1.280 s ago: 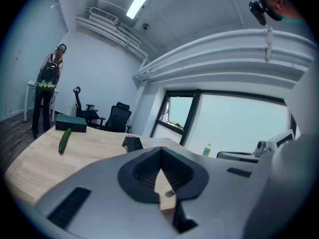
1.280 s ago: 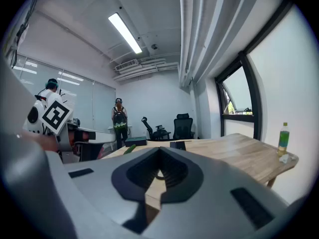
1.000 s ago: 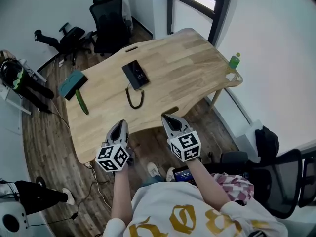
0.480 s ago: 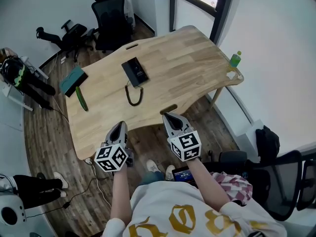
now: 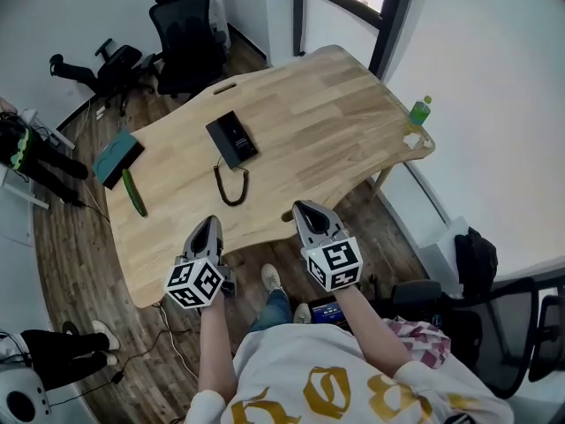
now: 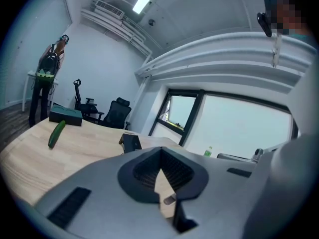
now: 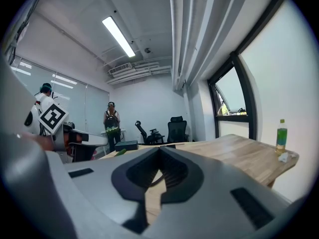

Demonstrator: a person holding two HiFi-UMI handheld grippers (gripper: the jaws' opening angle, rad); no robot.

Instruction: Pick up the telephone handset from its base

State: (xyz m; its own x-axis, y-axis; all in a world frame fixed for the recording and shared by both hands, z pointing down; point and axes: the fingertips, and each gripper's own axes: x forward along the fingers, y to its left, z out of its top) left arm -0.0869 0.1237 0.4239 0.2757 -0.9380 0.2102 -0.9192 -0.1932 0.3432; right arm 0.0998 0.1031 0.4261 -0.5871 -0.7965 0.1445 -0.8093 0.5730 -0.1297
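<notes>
Black telephone handset [image 5: 232, 139] lies on its base on the wooden bench [image 5: 335, 122], its coiled cord [image 5: 231, 186] trailing toward me. My left hand-held gripper [image 5: 208, 226] and right hand-held gripper [image 5: 305, 208] hover at the near edge, well apart from the handset, which sits ahead and between them. Both pairs of jaws are together and empty.

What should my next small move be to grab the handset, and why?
Probably reach the left gripper forward over the table toward the telephone, opening its jaws on the way. It and the right gripper are shut, back at the table's near edge, and the left looks nearer the telephone.
</notes>
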